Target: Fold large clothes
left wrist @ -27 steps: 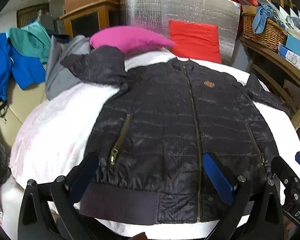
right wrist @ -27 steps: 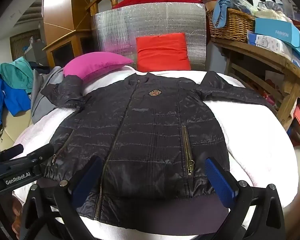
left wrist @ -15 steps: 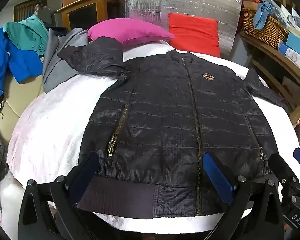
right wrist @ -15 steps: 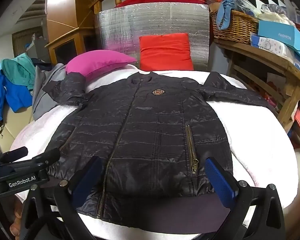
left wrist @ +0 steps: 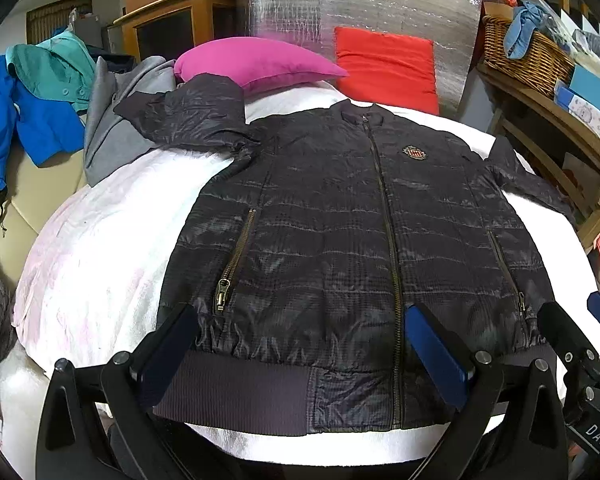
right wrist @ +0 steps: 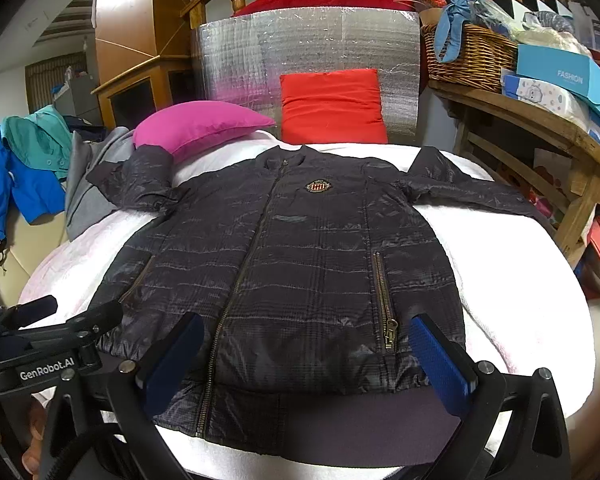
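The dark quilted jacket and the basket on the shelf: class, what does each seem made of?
Dark quilted jacket: seemingly thin synthetic shell, slightly glossy, with stitched padding lines; its hem band looks like matte ribbed knit. Basket: woven wicker, brown, visible interlaced strands.

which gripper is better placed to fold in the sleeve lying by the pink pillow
Left. The left gripper hangs open over the hem on the side of that sleeve, beside the pink pillow. The right gripper, also open, sits toward the jacket's other side, so it would have to cross over.
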Action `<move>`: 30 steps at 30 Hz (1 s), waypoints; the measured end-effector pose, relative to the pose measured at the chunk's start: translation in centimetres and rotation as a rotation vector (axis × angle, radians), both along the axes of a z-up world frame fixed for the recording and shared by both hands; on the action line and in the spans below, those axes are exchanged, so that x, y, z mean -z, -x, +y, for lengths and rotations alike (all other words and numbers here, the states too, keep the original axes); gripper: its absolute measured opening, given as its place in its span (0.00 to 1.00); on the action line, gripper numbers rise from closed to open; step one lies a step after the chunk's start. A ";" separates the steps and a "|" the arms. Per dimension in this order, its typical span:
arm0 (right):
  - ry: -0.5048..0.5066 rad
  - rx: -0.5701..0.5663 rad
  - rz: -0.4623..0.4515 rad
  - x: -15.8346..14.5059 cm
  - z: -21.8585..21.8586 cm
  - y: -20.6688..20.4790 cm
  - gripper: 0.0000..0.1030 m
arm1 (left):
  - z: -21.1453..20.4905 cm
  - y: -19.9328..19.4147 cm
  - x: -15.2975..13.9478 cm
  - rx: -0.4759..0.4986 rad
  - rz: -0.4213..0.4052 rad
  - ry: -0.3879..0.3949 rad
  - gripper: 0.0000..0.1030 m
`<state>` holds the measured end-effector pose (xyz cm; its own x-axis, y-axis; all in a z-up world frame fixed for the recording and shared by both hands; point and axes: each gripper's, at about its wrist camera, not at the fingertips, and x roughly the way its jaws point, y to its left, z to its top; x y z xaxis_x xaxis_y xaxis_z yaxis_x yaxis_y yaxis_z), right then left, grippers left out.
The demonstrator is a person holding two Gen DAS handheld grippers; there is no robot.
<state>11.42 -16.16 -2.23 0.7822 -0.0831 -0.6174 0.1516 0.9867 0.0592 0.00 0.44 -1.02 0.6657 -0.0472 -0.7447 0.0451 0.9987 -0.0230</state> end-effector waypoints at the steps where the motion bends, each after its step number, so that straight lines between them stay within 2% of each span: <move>1: -0.001 0.000 0.001 0.0 -0.1 0.0 1.00 | 0.0 0.0 0.0 0.001 -0.001 -0.001 1.00; 30: 0.012 0.025 -0.002 -0.1 -0.6 0.3 1.00 | 0.2 0.1 -0.7 -0.003 -0.007 -0.003 1.00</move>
<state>11.12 -16.77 -2.13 0.7813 -0.1099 -0.6144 0.1763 0.9832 0.0482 -0.15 0.61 -0.32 0.6708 -0.0428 -0.7404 0.0420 0.9989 -0.0197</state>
